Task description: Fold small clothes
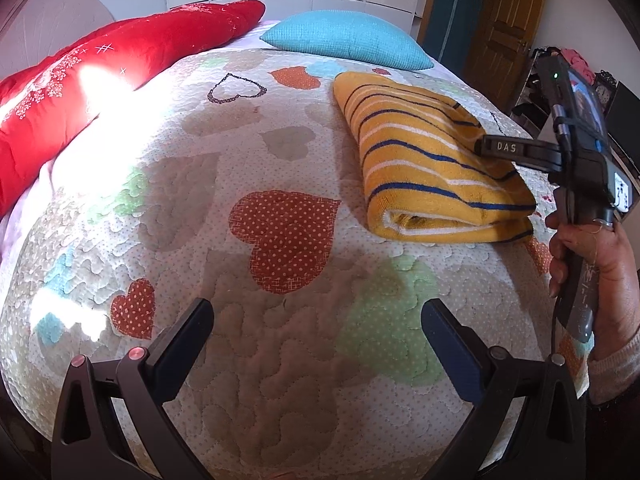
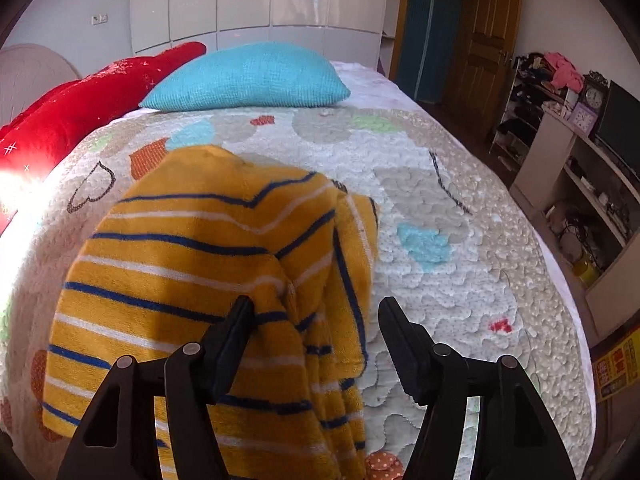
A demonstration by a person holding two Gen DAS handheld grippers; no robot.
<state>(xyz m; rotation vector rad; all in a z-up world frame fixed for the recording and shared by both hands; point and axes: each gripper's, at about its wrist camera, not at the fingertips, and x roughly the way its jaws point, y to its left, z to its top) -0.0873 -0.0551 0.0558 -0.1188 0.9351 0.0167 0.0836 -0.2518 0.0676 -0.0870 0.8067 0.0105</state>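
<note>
Yellow striped garment [image 1: 432,152] folded on the heart-patterned quilt [image 1: 280,360] of the bed, near a blue pillow [image 1: 348,38]. Left gripper [image 1: 316,320] fingers spread wide over bare quilt. Right gripper [image 2: 316,312] fingers parted at the garment's edge, not pinching.

a folded yellow garment [image 1: 436,160] with blue and white stripes lies on a quilted bedspread [image 1: 248,360] patterned with hearts. the left gripper [image 1: 316,320] hovers over bare quilt, jaws wide apart and empty. at right, a hand [image 1: 592,264] holds the right gripper [image 1: 496,147] over the garment. a red duvet [image 1: 100,80] and a turquoise pillow [image 1: 344,38] lie behind.
</note>
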